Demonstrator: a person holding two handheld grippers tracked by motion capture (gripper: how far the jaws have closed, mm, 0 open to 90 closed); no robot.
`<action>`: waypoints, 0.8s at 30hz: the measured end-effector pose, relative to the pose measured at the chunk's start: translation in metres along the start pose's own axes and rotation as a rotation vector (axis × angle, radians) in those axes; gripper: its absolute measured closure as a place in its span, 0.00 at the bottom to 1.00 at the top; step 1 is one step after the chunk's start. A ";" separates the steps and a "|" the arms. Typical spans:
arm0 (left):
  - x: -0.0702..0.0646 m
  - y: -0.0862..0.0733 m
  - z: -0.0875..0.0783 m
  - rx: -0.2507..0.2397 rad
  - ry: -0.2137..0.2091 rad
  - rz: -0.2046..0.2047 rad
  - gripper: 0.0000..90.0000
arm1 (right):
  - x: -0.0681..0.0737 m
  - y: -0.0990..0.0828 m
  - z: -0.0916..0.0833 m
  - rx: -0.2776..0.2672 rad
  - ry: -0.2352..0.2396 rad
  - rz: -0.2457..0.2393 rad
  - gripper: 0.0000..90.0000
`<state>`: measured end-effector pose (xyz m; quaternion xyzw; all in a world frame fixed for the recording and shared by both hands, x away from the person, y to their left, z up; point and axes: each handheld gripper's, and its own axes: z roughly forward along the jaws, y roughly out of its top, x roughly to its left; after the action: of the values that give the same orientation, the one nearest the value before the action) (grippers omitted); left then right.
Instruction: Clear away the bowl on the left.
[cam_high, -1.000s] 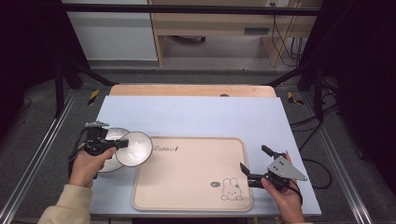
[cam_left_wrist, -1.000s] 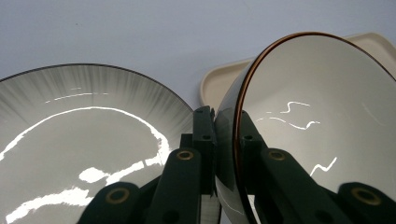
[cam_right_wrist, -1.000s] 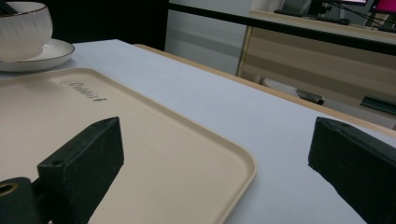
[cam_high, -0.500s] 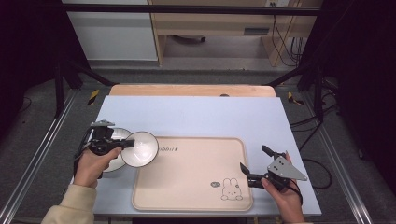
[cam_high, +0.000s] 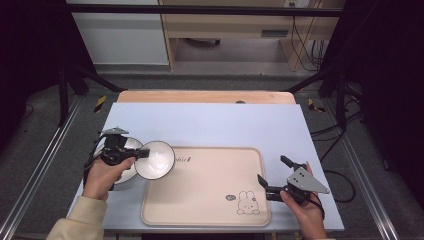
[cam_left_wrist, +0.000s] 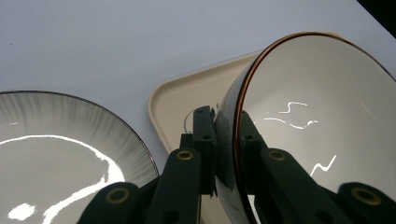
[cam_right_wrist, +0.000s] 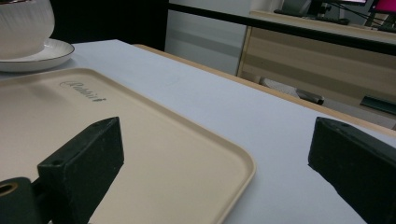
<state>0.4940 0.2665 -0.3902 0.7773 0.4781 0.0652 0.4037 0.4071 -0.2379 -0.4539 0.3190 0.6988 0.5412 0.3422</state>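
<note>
My left gripper (cam_high: 141, 154) (cam_left_wrist: 227, 128) is shut on the rim of a white bowl (cam_high: 155, 160) (cam_left_wrist: 317, 126) with a brown edge. One jaw is inside the bowl and one outside. The bowl is tilted and hangs over the left edge of the beige tray (cam_high: 205, 187) (cam_left_wrist: 182, 98), next to a white ribbed plate (cam_high: 121, 175) (cam_left_wrist: 56, 135) on the table. At the tray's right edge, my right gripper (cam_high: 272, 170) (cam_right_wrist: 217, 147) stands open with nothing between its jaws. In the right gripper view, the bowl (cam_right_wrist: 23, 23) is over the plate (cam_right_wrist: 44, 55) beyond the tray (cam_right_wrist: 140, 140).
The tray bears a rabbit drawing (cam_high: 246, 202) near its front right corner. A pale blue mat (cam_high: 210, 125) covers the wooden table. Dark frame legs and cables stand on the floor to both sides.
The left gripper has carried the bowl to the right, off the plate and toward the tray's left edge. The right gripper has stayed where it was.
</note>
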 end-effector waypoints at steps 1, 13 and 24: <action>-0.001 0.001 0.001 0.001 -0.004 0.000 0.92 | 0.000 0.000 0.000 0.000 0.000 0.000 0.04; -0.015 0.004 0.013 0.027 -0.025 0.032 0.92 | 0.000 0.000 -0.001 -0.001 0.000 -0.001 0.04; -0.028 0.003 0.028 0.061 -0.049 0.056 0.92 | -0.001 0.000 -0.001 -0.008 -0.003 -0.002 0.04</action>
<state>0.4949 0.2272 -0.3989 0.8037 0.4479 0.0427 0.3895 0.4064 -0.2390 -0.4534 0.3178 0.6964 0.5430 0.3452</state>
